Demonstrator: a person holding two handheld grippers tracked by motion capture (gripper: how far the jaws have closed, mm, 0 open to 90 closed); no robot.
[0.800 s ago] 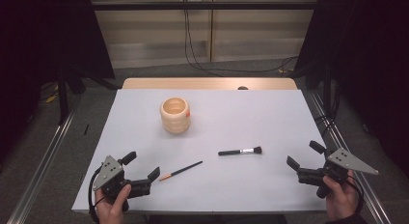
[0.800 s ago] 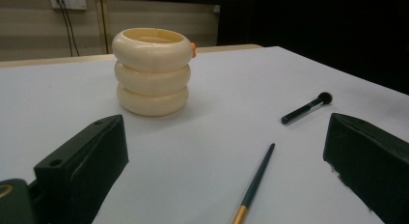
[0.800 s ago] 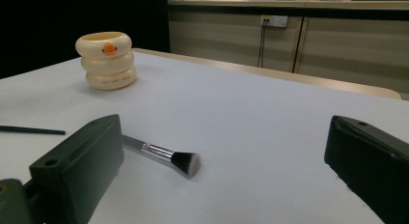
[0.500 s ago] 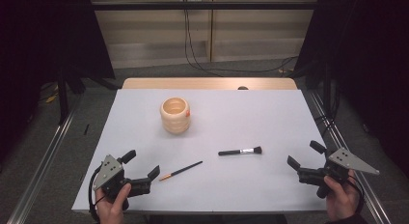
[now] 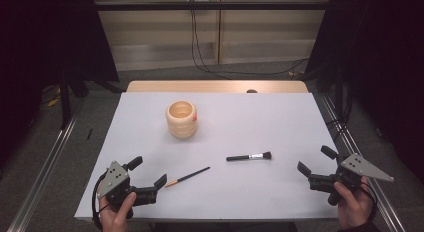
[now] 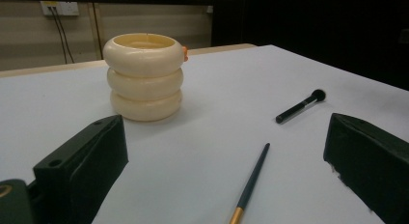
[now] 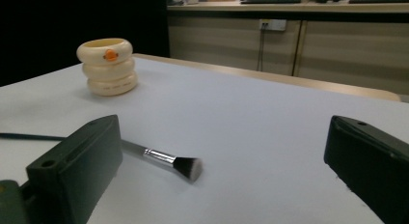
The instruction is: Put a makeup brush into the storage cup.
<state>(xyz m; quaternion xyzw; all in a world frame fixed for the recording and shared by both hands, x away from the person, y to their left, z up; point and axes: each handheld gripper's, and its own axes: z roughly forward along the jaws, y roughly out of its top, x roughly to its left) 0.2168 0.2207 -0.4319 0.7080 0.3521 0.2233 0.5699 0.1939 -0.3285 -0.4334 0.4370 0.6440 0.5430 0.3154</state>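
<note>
A cream ribbed holder made of three stacked rings stands upright left of the table's middle, also in the left gripper view and the right gripper view, where an orange mark shows on its top ring. A thin dark brush with an orange end lies near my left gripper, which rests open at the front left. A black makeup brush lies flat near the centre front. My right gripper is open at the front right, nothing between its jaws.
The white table top has a wooden strip along its far edge. Metal rails run along both sides on the floor. Cables hang by the back wall. Dark curtains stand at left and right.
</note>
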